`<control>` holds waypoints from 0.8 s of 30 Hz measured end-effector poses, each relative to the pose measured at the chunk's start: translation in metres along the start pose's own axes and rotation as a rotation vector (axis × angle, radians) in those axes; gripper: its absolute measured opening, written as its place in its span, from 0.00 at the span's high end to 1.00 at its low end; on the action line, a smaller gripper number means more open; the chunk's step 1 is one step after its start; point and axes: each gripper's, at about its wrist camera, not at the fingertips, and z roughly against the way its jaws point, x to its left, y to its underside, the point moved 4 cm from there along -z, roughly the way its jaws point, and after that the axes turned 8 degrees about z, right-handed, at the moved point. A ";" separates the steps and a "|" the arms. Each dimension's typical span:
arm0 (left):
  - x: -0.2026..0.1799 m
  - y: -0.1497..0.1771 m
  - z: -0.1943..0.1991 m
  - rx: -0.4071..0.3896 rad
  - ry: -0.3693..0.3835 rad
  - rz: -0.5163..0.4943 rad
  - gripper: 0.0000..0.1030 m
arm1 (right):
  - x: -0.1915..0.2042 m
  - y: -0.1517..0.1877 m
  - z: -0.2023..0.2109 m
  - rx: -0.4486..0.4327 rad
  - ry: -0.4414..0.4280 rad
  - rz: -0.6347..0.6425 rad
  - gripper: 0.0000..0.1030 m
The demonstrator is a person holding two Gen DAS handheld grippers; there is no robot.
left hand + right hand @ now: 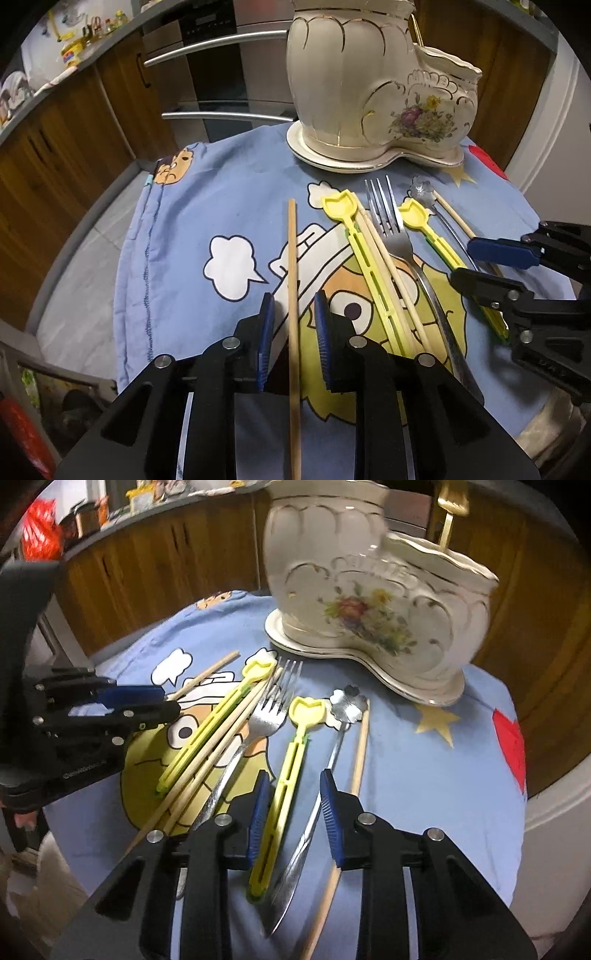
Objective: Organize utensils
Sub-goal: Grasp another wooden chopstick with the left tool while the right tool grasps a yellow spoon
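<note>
Chopsticks, fork (393, 225), flower-ended spoon (345, 705) and yellow utensils lie on the blue cartoon cloth (192, 221) before wooden cabinets, ceramic holder (373, 85) at twelve o'clock, while the left gripper (293, 314) spreads around one chopstick (293, 295) and the right gripper (291, 794) spreads over a yellow utensil (284, 775).

Black plastic left claw (294, 314); blue ribbed pads (322, 325); silver round screws; right claw (294, 794) alike

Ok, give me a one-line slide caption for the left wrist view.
Open left gripper straddles a lone wooden chopstick on the blue cartoon cloth, ceramic holder behind.
</note>
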 end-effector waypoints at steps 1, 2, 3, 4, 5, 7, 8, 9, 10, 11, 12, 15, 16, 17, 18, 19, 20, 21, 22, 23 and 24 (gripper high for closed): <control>0.000 0.000 0.000 0.000 0.001 -0.002 0.78 | 0.001 -0.002 -0.001 0.004 0.009 0.006 0.73; 0.000 0.001 0.000 0.000 0.002 -0.003 0.78 | 0.002 -0.003 -0.002 0.007 0.008 0.011 0.73; -0.001 0.001 0.000 0.001 0.001 -0.011 0.78 | 0.004 -0.004 -0.004 0.013 0.003 0.017 0.77; -0.001 0.000 0.000 0.001 0.002 -0.014 0.78 | 0.005 -0.005 -0.006 0.021 0.001 0.017 0.84; -0.001 0.000 0.000 0.002 0.004 -0.015 0.78 | 0.007 -0.006 -0.006 0.020 0.003 0.019 0.84; -0.003 0.001 0.000 0.002 0.006 -0.026 0.79 | 0.010 -0.007 -0.007 0.019 0.011 0.031 0.85; -0.002 0.000 0.000 0.002 0.010 -0.025 0.80 | 0.009 -0.007 -0.007 0.020 0.003 0.021 0.85; -0.002 0.000 0.000 0.002 0.015 -0.023 0.80 | 0.006 -0.007 -0.008 0.020 -0.011 0.004 0.85; -0.001 -0.001 0.000 0.002 0.020 -0.020 0.81 | 0.005 -0.008 -0.009 0.021 -0.024 -0.012 0.86; 0.000 -0.001 -0.001 0.001 0.013 -0.021 0.87 | 0.002 -0.007 -0.009 0.019 -0.031 -0.030 0.87; 0.001 -0.002 -0.001 -0.001 0.003 -0.023 0.91 | -0.001 -0.007 -0.006 0.011 -0.028 -0.037 0.88; 0.005 0.000 0.001 -0.010 0.023 -0.012 0.95 | -0.004 -0.005 0.008 -0.039 -0.033 -0.059 0.89; 0.006 0.001 0.002 -0.015 0.026 -0.009 0.95 | -0.006 -0.004 0.014 -0.059 -0.036 -0.065 0.90; 0.006 0.002 0.003 -0.022 0.030 -0.007 0.95 | -0.008 -0.003 0.019 -0.076 -0.038 -0.071 0.90; 0.006 0.003 0.005 -0.029 0.030 -0.006 0.95 | -0.010 -0.001 0.026 -0.096 -0.049 -0.080 0.90; 0.006 0.004 0.007 -0.037 0.029 -0.005 0.95 | -0.012 0.000 0.032 -0.116 -0.061 -0.092 0.90; 0.006 0.005 0.009 -0.048 0.033 -0.005 0.95 | -0.015 -0.001 0.035 -0.129 -0.064 -0.097 0.90; 0.007 0.005 0.013 -0.064 0.039 -0.004 0.95 | -0.016 -0.001 0.039 -0.145 -0.065 -0.100 0.90; 0.007 0.004 0.018 -0.080 0.044 -0.001 0.95 | -0.018 -0.001 0.044 -0.165 -0.065 -0.101 0.90; 0.007 0.003 0.021 -0.093 0.051 -0.001 0.95 | -0.019 -0.003 0.046 -0.173 -0.068 -0.102 0.90; 0.007 0.002 0.026 -0.108 0.053 -0.002 0.95 | -0.020 -0.003 0.048 -0.180 -0.074 -0.103 0.90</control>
